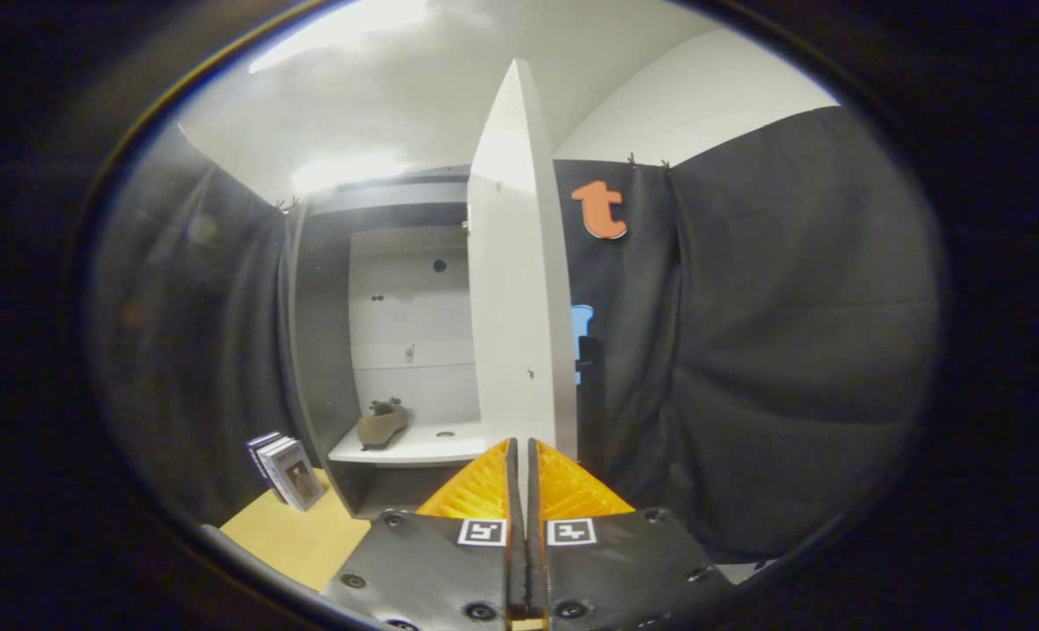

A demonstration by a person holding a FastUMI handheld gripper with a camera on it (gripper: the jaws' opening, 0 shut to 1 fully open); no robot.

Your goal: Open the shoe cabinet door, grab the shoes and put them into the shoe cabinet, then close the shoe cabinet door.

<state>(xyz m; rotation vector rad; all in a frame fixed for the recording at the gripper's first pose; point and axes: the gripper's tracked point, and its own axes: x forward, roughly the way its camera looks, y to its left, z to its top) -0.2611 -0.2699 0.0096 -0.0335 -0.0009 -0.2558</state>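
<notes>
a: what's furthest left?

b: books (pixel 285 471), standing upright on the yellow floor (pixel 296 539), just beside the cabinet's (pixel 316 350) left wall.

a: and inside the cabinet?

b: one brown shoe (pixel 383 424) sits on the white shelf (pixel 414 447), toward its left end. the back panel is pale, with a few small holes.

a: the door?

b: the door (pixel 519 289) stands open, swung out edge-on toward the camera, to the right of the shoe.

a: where's the gripper?

b: the gripper (pixel 521 451) is right at the door's lower edge. its fingers (pixel 484 486) are pressed close, only a thin slit between them. whether they pinch the door edge, i cannot tell.

a: and right of that?

b: black cloth wall (pixel 782 350).
</notes>
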